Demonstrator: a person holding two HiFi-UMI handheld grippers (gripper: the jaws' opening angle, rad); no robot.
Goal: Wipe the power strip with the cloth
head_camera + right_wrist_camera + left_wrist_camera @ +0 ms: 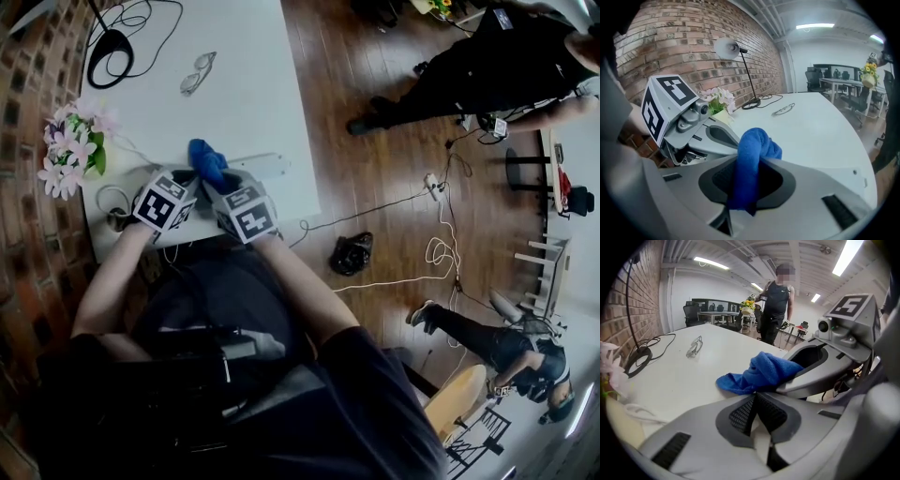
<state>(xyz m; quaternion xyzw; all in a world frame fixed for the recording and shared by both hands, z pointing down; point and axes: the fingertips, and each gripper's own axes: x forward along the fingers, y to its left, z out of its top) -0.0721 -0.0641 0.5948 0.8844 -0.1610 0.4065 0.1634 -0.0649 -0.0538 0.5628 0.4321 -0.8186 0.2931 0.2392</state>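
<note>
- One white power strip (261, 166) is lying flat on the one white table (253, 84), close to the table's near edge.
- One blue cloth (208, 164) is bunching up just left of the power strip, with its lower folds trailing onto the tabletop.
- The right gripper (752, 165), one of two, is clamping its jaws on the cloth. A thick fold is standing up between the pads and spilling over the tips towards the power strip.
- The left gripper (756, 397) is sitting just left of the cloth, farther from the power strip than the right one. Its jaws are pressing together at the tips, and nothing is showing between them.
- One pair of glasses (197, 73) is resting well beyond the power strip, towards the far end of the table.
- One black desk lamp (114, 42) with a looping cord is standing farther still, beyond and left of the power strip.
- One bunch of pale pink flowers (73, 142) is sitting left of the power strip, by the brick wall.
- One black bag (352, 253) is lying on the wooden floor, right of the power strip and off the table.
- Two other people are showing far right of the power strip: one in black (478, 75) and one lower down (497, 347).
</note>
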